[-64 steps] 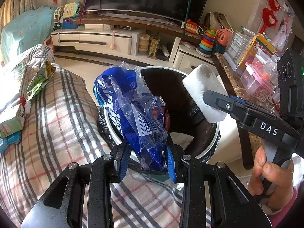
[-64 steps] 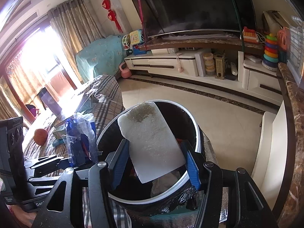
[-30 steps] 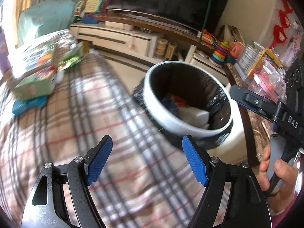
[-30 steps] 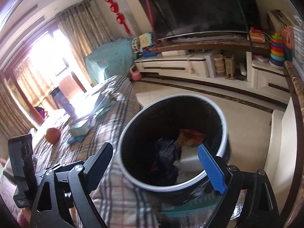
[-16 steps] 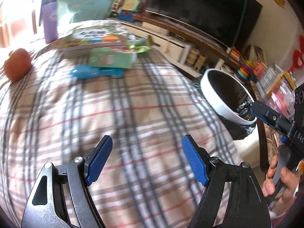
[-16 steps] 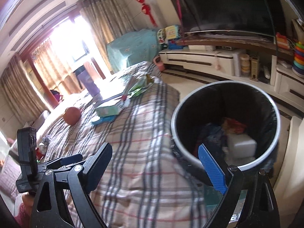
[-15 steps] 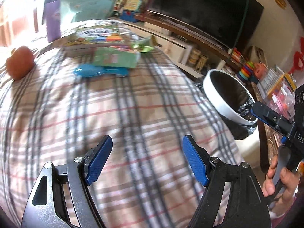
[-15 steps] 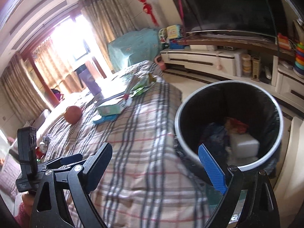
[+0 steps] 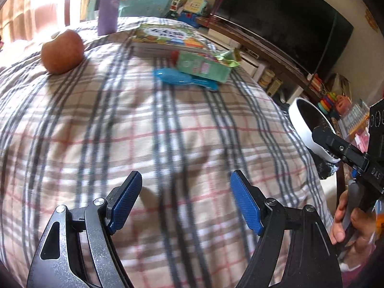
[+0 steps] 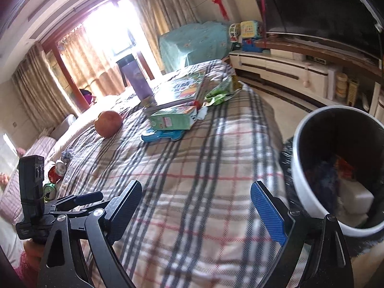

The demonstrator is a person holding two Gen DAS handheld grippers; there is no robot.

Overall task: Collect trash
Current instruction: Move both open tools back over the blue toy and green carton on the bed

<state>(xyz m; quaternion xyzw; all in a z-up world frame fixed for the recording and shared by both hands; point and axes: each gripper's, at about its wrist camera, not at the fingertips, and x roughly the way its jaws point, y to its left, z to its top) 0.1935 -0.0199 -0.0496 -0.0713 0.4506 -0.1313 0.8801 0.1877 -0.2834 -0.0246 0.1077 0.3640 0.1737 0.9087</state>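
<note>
My left gripper [image 9: 186, 200] is open and empty above the plaid cloth [image 9: 144, 132]. My right gripper [image 10: 194, 207] is open and empty over the same cloth [image 10: 192, 163], left of the white-rimmed trash bin [image 10: 297, 168]. The bin holds a white foam block [image 10: 355, 196] and dark blue wrapping. The bin also shows at the right of the left wrist view [image 9: 297, 122]. A green carton [image 9: 204, 67] [image 10: 171, 120], a blue plastic piece [image 9: 184, 79] [image 10: 163, 135] and a green wrapper [image 10: 222, 91] lie at the far side of the cloth.
A reddish round fruit [image 9: 63, 51] [image 10: 108, 123], a purple bottle [image 9: 108, 4] [image 10: 135, 76] and a picture book [image 9: 168, 36] sit on the cloth. A TV stand [image 10: 288, 72] runs along the far wall. Cans [image 10: 51, 182] lie left of the cloth.
Both grippers let the blue wrapper and foam block drop into the bin, opened, then swung left over the cloth. The bin has slid to the right edge of both views.
</note>
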